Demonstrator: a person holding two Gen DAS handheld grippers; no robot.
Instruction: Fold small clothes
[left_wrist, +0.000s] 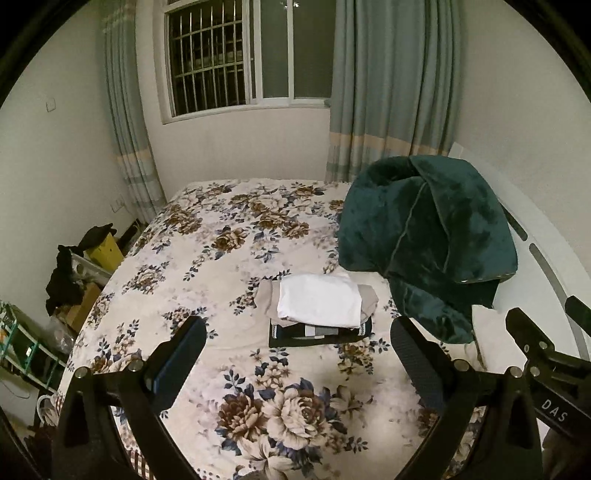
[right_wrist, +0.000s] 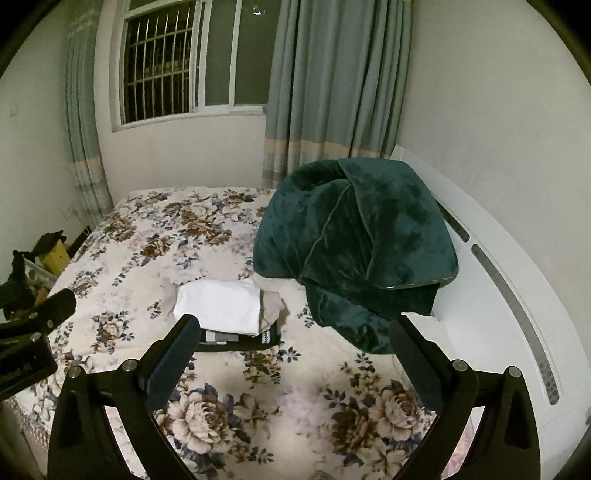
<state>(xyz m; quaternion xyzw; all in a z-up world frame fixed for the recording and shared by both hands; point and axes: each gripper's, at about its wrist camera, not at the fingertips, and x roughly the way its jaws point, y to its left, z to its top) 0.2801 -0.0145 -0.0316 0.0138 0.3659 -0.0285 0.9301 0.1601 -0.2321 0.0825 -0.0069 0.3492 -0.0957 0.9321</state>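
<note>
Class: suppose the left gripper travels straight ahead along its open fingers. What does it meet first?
Most likely the stack of folded clothes, topped by a white piece, lying on the bed between the open fingers of the left gripper. Depth is hard to judge; if angled lower, it meets the bedspread first.

We hold the left hand-held gripper (left_wrist: 298, 343) with its fingers spread wide and nothing between them. Our right hand-held gripper (right_wrist: 294, 341) is likewise splayed and empty, held level just to the right of the left one.
</note>
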